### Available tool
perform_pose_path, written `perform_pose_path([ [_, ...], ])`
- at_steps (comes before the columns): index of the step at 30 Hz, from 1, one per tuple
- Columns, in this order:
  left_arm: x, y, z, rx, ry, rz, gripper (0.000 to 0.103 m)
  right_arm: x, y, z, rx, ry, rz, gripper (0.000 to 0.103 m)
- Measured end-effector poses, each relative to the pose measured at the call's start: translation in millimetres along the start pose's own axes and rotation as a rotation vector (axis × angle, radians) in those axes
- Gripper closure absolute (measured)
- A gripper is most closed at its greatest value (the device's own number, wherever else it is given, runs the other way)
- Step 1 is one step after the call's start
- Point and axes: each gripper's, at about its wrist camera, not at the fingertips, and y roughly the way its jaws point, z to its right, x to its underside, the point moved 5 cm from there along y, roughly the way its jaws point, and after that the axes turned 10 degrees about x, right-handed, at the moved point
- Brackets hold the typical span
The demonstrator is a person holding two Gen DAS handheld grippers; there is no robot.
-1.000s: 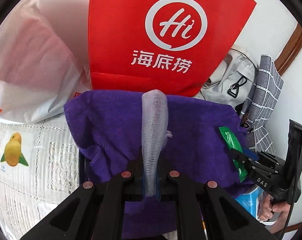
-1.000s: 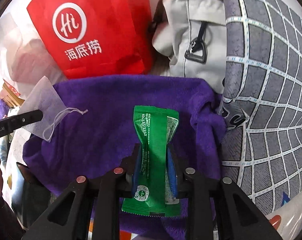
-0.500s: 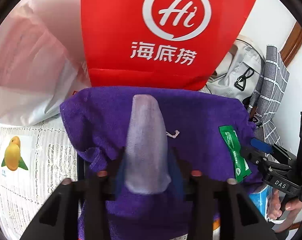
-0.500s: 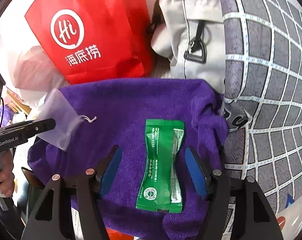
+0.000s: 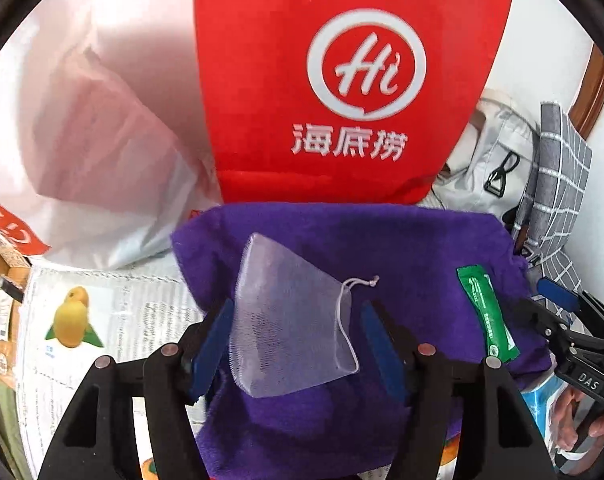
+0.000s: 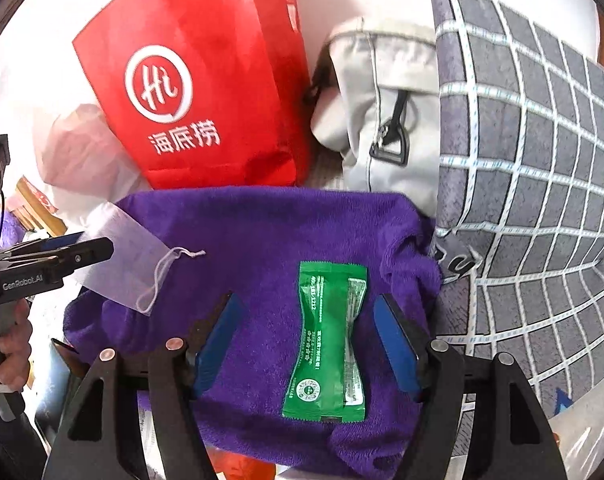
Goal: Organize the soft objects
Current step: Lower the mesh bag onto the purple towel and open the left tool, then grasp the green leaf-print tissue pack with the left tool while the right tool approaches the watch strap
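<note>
A purple towel (image 5: 401, 248) (image 6: 262, 232) lies spread out. A white mesh drawstring pouch (image 5: 290, 320) (image 6: 130, 264) rests flat on its left part, between the pads of my left gripper (image 5: 298, 305) (image 6: 92, 242). Its jaws are opening and the pads stand clear of the pouch. A green sachet (image 6: 327, 340) (image 5: 485, 316) lies flat on the towel's right part, between the fingers of my right gripper (image 6: 306, 300) (image 5: 541, 300). Those jaws are also opening, with a gap on both sides of the sachet.
A red paper bag (image 5: 341, 80) stands right behind the towel, with a white plastic bag (image 5: 82, 140) to its left. A pale backpack (image 6: 381, 120) and a grey checked pillow (image 6: 521, 160) crowd the right side. A printed sheet with a yellow fruit (image 5: 102, 320) lies at the left.
Both grippers went from shut to open. The pouch and the sachet, held upright before, now lie flat on the towel. The right gripper drew back slightly.
</note>
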Motion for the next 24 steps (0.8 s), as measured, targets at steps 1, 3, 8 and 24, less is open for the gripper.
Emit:
perform_pose_path([
  [1,-0.3,-5.0,-0.5,0.0,0.003,0.009,0.038,-0.8,-6.1,-0.6,0.004,-0.004,0.016,0.034],
  [3,-0.3,-16.2,-1.3,-0.004,-0.007,0.033,0.038,-1.3,-15.5,-0.2,0.011,0.0,0.034,0.034],
  [8,12.7,-37.6,5.1,-0.008,0.013,0.043,0.038,7.9,-39.3,-4.0,-0.023,0.021,0.042,0.034],
  [24,102.6,-125.8,14.6,0.058,-0.029,0.044,0.039,105.7,-126.0,-29.7,-0.031,-0.075,0.009,0.034],
])
